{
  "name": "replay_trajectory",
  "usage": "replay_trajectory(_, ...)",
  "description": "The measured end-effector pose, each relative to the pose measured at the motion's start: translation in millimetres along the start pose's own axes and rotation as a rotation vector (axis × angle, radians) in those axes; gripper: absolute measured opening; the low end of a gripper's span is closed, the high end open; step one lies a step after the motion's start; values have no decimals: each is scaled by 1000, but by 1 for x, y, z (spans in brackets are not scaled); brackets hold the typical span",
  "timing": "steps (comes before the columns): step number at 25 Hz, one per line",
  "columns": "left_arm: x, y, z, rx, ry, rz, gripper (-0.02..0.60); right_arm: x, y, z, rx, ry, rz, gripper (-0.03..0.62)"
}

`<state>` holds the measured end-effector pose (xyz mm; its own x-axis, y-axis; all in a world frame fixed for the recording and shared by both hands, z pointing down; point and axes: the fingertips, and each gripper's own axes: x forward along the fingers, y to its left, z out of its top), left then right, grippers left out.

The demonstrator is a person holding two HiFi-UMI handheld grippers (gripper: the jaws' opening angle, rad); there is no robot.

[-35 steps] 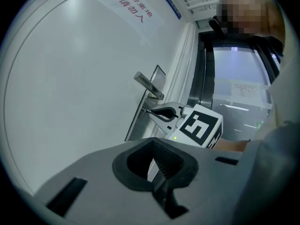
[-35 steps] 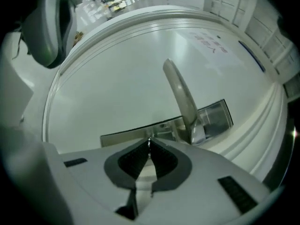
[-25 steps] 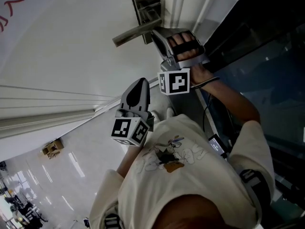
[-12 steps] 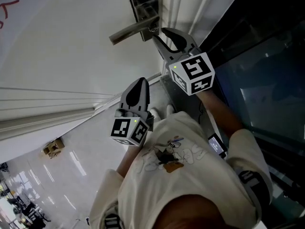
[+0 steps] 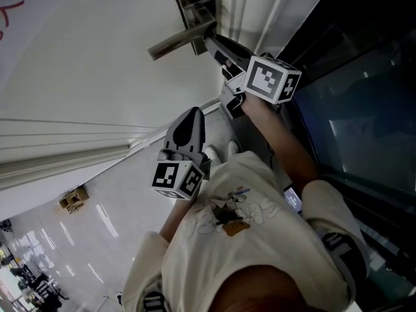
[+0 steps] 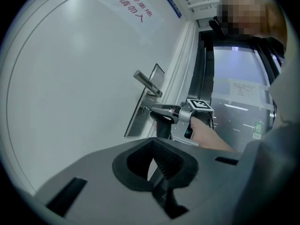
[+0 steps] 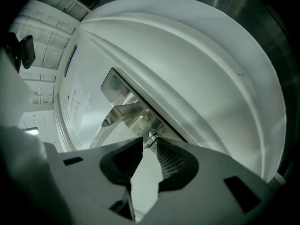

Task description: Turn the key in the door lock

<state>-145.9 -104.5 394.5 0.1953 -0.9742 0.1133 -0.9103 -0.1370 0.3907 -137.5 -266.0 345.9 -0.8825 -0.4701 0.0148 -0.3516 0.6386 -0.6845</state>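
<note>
- Head view: your right gripper (image 5: 212, 45) reaches up to the door (image 5: 97, 64), its tip just under the handle (image 5: 177, 41), at the lock plate (image 5: 197, 8). The key is too small to make out here.
- Head view: your left gripper (image 5: 194, 113) hangs lower, in front of your shirt (image 5: 260, 239), well apart from the plate and touching nothing. It tapers to a point.
- Left gripper view: your left gripper's (image 6: 156, 149) jaws are together, with only a thin sliver of light showing lower down. Nothing is between them.
- Left gripper view: beyond them, the right gripper (image 6: 151, 110) lies level with its tip against the plate (image 6: 139, 122), below the handle (image 6: 147, 84), which juts out from the door (image 6: 70, 78).
- Right gripper view: your right gripper's (image 7: 149, 144) jaws are pinched on the key (image 7: 150, 138). The key stands in the lock on the plate (image 7: 115, 86), right at the jaw tips.
- Right gripper view: the handle (image 7: 119, 114) runs away to the left, just above the key. The jaws touch only the key, not the handle.
</note>
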Motion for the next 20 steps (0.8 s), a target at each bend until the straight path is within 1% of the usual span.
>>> replay_trajectory(6,-2,2,3,-2,-8,8,6,2,1,2,33,-13,0,67)
replay_trajectory(8,-1,3,2,-2,-7,6,6,3,0,3,10,-10,-13,21)
replay_trajectory(11,0,3,1,-4,-7,2,6,4,0,2,-87,2,-48,21)
replay_trajectory(15,0,3,1,0,-11,-1,5,5,0,1,-183,16,-76,20)
replay_trajectory(20,1,1,1,6,-11,-5,6,6,3,0,-404,38,-125,20)
